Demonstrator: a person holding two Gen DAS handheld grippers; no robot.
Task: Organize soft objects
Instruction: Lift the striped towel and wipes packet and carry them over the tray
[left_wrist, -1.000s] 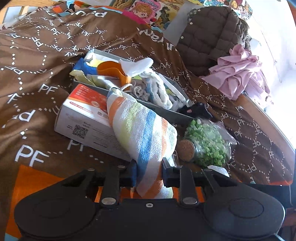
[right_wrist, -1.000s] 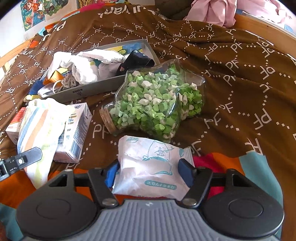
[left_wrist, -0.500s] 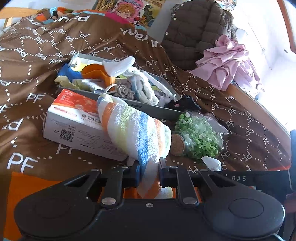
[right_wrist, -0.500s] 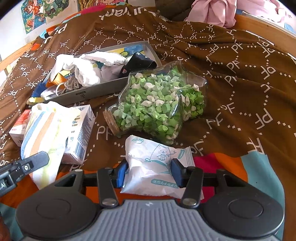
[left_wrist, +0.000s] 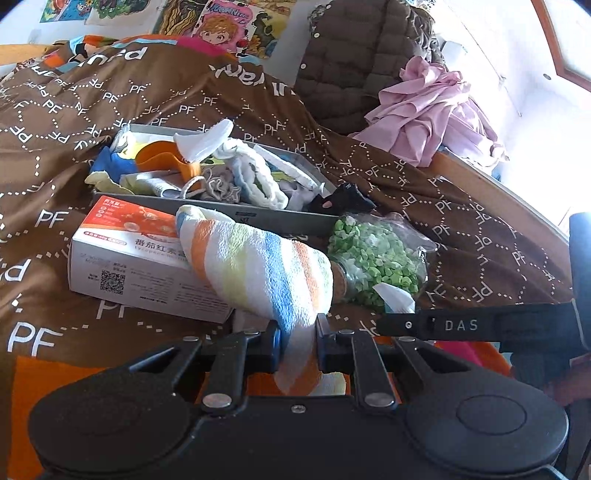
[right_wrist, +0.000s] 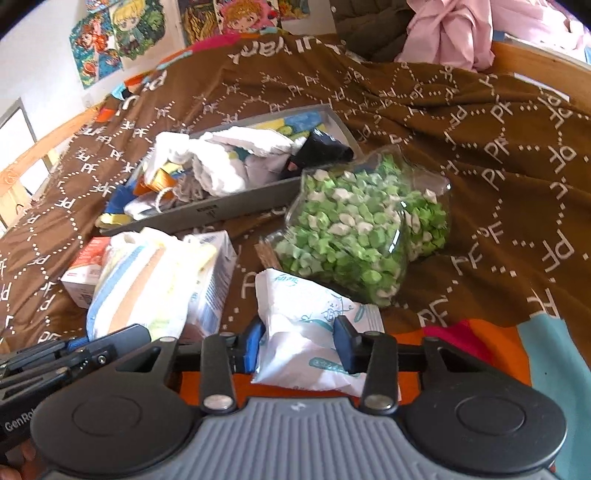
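Left wrist: my left claw (left_wrist: 297, 341) pinched striped towel (left_wrist: 258, 269); right claw (right_wrist: 297, 350) clamped tissue pack (right_wrist: 310, 339), both presumably bound for grey tray (left_wrist: 258, 216).

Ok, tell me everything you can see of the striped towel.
The towel is soft terry cloth, white with orange, yellow and blue stripes, rolled into a loose bundle. The left gripper is shut on its lower end, and a short tail hangs below the fingers. The bundle leans up and away, its upper part draped over the box, just in front of the grey tray. From the right wrist it looks rumpled.
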